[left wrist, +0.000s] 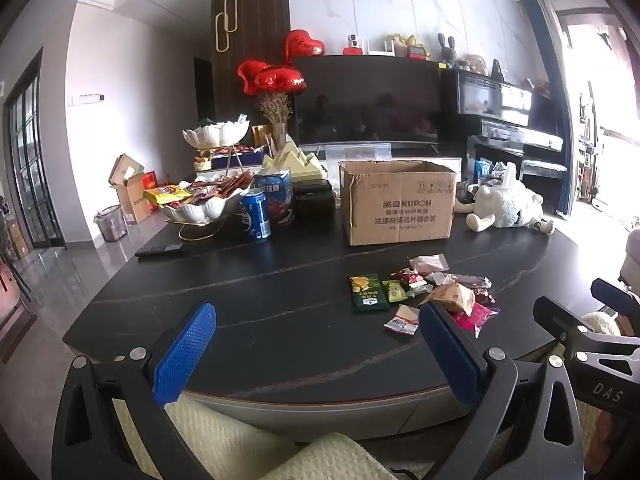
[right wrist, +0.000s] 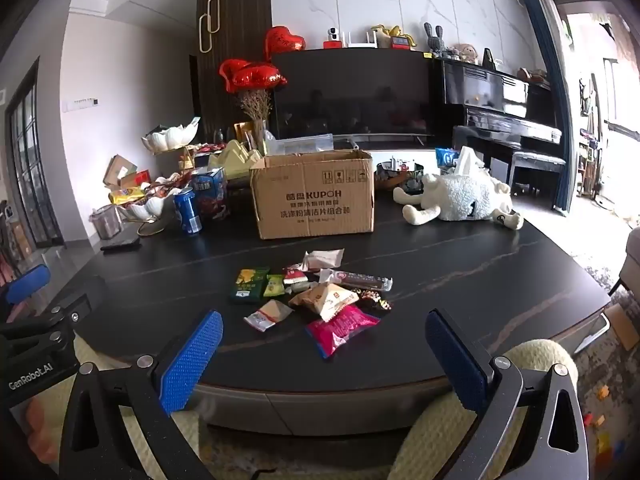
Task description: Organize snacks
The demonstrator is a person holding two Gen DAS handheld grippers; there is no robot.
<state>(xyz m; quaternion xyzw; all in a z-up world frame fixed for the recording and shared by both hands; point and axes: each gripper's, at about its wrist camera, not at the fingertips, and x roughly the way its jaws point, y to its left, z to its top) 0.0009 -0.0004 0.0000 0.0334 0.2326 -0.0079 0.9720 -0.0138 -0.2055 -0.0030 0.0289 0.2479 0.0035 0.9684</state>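
The cardboard box [right wrist: 316, 196] toward the far edge of the surface [right wrist: 480, 280] reads "KUPOH" above smaller Chinese lines. "GenRobot.AI" is printed on the left tongs [right wrist: 30, 376]; "DAS" on the right tongs [left wrist: 608, 390].

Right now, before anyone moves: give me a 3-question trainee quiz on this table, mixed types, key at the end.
1. True or false: the left gripper and right gripper both have their jaws open and hold nothing.
2. Multiple choice: the pile of loose snack packets lies where, relative to the cardboard box?
A. inside it
B. on the table in front of it, nearer the cameras
C. behind it
3. Fill in: the blue drink can stands beside the white ____ of snacks.

Key
1. True
2. B
3. bowl
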